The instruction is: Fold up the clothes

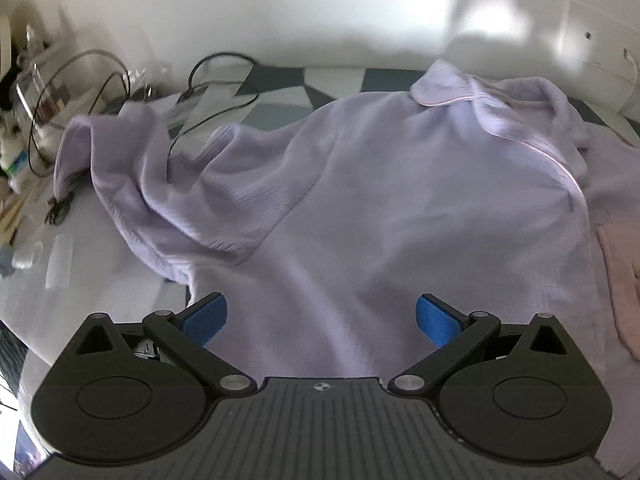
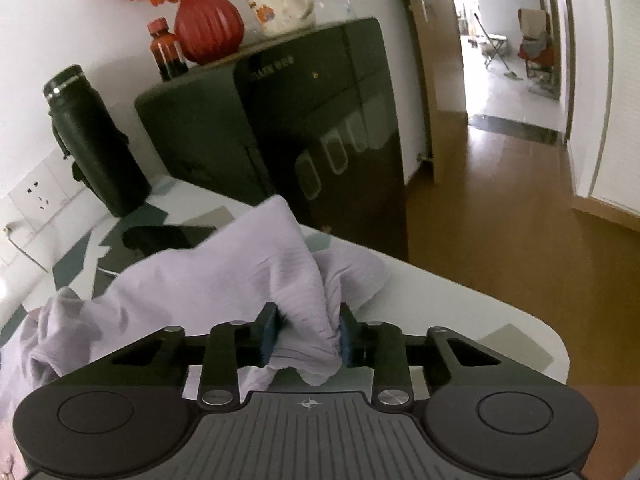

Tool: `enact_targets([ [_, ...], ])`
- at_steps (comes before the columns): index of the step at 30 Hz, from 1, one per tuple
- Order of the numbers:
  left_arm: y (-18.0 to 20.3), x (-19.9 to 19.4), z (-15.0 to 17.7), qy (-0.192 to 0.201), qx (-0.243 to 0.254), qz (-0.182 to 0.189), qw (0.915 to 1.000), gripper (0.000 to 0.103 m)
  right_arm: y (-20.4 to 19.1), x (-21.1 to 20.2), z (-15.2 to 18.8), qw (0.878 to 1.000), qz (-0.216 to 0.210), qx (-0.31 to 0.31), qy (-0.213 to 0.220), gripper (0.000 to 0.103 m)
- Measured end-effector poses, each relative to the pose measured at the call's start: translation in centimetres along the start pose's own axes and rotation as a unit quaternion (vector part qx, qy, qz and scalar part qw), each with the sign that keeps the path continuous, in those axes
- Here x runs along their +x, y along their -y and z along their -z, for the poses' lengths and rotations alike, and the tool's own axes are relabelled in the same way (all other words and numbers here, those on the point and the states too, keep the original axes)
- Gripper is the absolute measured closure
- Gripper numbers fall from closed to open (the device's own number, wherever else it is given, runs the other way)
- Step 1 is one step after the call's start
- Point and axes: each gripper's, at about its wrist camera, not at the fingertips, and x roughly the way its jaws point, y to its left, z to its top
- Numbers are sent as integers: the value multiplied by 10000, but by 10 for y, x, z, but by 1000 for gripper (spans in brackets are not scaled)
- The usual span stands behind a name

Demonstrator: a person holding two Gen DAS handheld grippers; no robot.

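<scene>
A pale lilac fleece top (image 1: 400,184) lies spread on the table, collar at the far right, one sleeve (image 1: 132,168) rumpled toward the left. My left gripper (image 1: 322,320) hovers over the garment's near edge, jaws wide open, blue pads (image 1: 204,318) clear of the cloth. In the right wrist view the same lilac garment (image 2: 224,272) is bunched near the table's corner. My right gripper (image 2: 308,336) is shut on a gathered fold of it, the cloth squeezed between both pads.
Black cables (image 1: 208,80) and small clutter sit at the table's far left. A pink cloth (image 1: 624,280) lies at the right. A black flask (image 2: 92,140), a phone (image 2: 168,238), a dark cabinet (image 2: 280,128) with a red vase (image 2: 208,24), and the table edge (image 2: 500,320) surround the right gripper.
</scene>
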Motion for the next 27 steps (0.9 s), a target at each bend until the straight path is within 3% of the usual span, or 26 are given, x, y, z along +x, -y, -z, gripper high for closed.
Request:
enact_targets([
  [8, -27, 5, 7, -106, -139, 409, 9990, 0, -65, -32, -2, 9969, -528, -447, 381, 81],
  [13, -45, 5, 16, -140, -156, 715, 9972, 0, -146, -53, 16, 9832, -1335, -1182, 389, 83],
  [18, -59, 4, 25, -51, -15, 916, 9958, 0, -229, -83, 61, 9464, -2446, -2106, 83, 83],
  [23, -72, 10, 35, -156, -82, 1060, 9942, 0, -288, -108, 118, 8883, -3399, -3046, -504, 83],
  [25, -76, 13, 40, -147, -76, 1072, 9941, 0, -301, -112, 138, 8697, -3510, -3395, -714, 83],
  [27, -76, 13, 43, -117, 51, 1083, 9940, 0, -307, -110, 149, 8640, -3474, -3547, -837, 83],
])
